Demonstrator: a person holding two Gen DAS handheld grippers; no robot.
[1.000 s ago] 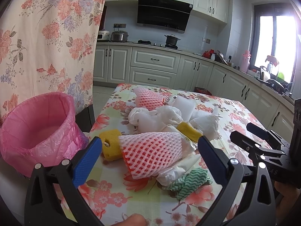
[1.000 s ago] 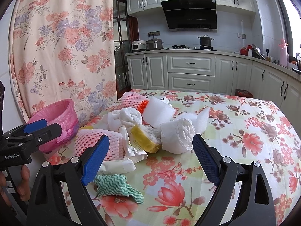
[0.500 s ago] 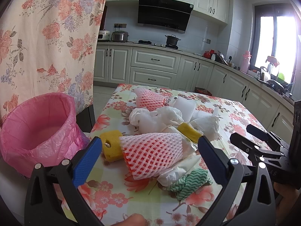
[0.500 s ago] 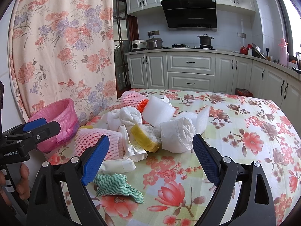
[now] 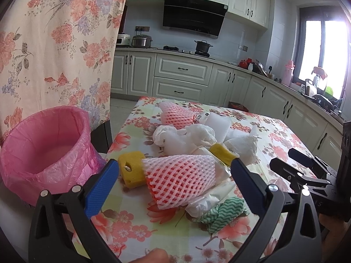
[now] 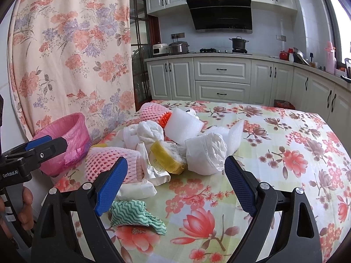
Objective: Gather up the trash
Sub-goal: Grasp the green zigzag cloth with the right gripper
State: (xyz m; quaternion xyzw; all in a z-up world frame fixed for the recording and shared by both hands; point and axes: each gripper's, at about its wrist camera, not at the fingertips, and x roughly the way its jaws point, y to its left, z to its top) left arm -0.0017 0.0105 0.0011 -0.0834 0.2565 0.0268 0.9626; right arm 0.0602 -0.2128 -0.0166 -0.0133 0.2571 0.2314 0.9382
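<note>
A pile of trash lies on the floral tablecloth [image 5: 274, 135]: a pink foam net [image 5: 182, 179], a yellow sponge [image 5: 131, 168], white crumpled paper [image 5: 193, 135], a second pink net [image 5: 175, 114] and a green wavy cloth [image 5: 221, 214]. My left gripper [image 5: 173, 179] is open, with the pink net between its blue fingers and a little beyond them. My right gripper [image 6: 175, 179] is open and empty, short of a white wad [image 6: 206, 153], a yellow sponge [image 6: 166, 155] and the green cloth [image 6: 133, 214]. A bin with a pink liner [image 5: 43, 149] stands left of the table.
A floral curtain [image 5: 57, 43] hangs at the left behind the bin [image 6: 65, 142]. Kitchen cabinets [image 6: 221, 81] and a counter run along the back and right. The right part of the tablecloth [image 6: 296, 153] bears no trash. The right gripper also shows in the left wrist view [image 5: 302, 171].
The left wrist view has shifted slightly, so the trash pile sits a bit higher and farther in frame. The right gripper has barely moved. Both stay open.
</note>
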